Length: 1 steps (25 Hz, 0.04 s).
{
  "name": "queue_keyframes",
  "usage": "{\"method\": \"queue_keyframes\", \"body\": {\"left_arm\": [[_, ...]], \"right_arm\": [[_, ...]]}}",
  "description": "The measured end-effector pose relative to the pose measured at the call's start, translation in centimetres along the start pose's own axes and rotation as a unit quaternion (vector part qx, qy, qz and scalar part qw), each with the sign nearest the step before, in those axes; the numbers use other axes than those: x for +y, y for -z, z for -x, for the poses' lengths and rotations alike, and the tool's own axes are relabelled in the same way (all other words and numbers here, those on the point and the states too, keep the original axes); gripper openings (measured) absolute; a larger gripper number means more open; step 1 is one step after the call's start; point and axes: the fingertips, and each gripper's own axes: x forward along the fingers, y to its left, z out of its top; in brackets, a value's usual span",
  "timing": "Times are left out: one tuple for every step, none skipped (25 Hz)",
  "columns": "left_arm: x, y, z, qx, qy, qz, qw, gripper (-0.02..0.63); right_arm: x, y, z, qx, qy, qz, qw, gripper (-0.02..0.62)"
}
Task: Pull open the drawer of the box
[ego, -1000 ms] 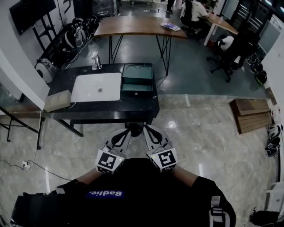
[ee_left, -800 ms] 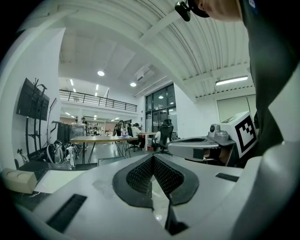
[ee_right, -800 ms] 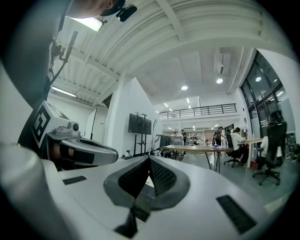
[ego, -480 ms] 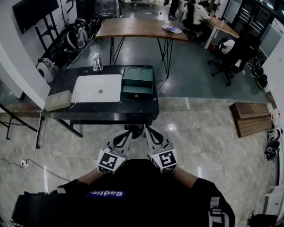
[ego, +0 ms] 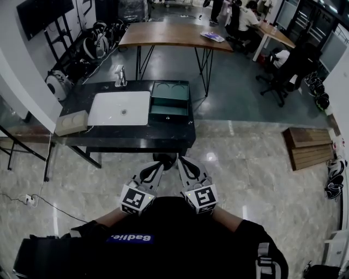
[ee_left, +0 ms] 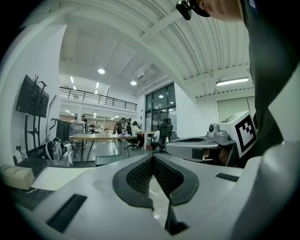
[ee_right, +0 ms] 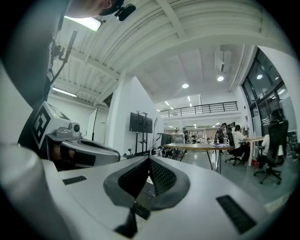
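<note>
A dark green box (ego: pixel 169 99) stands on the black table (ego: pixel 136 133), at its right end, and its front face carries a small knob. In the left gripper view the same box (ee_left: pixel 108 160) is small and far off. Both grippers are held close to my body, over the floor short of the table's near edge. My left gripper (ego: pixel 162 163) is shut with its tips together (ee_left: pixel 153 157) and nothing between them. My right gripper (ego: pixel 180 161) is likewise shut and empty (ee_right: pixel 149 158). The two grippers sit side by side, tips nearly touching.
A white slab (ego: pixel 120 108) and a beige block (ego: pixel 71 123) lie on the table left of the box, with a spray bottle (ego: pixel 118 76) behind. A wooden table (ego: pixel 174 34), seated people (ego: pixel 245 13), an office chair (ego: pixel 283 71) and a wooden pallet (ego: pixel 308 143) stand farther off.
Almost nothing has changed: both grippers stay shut and close to my body, and the head view has shifted only slightly.
</note>
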Motion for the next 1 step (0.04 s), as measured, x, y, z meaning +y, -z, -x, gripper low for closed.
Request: {"method": "queue_keyframes", "body": {"left_arm": [[-0.05,0.0,-0.05,0.001,0.001,0.002,1.0,0.002]], "right_arm": [[0.05,0.03,-0.02,0.001,-0.001,0.001,1.0,-0.002]]}}
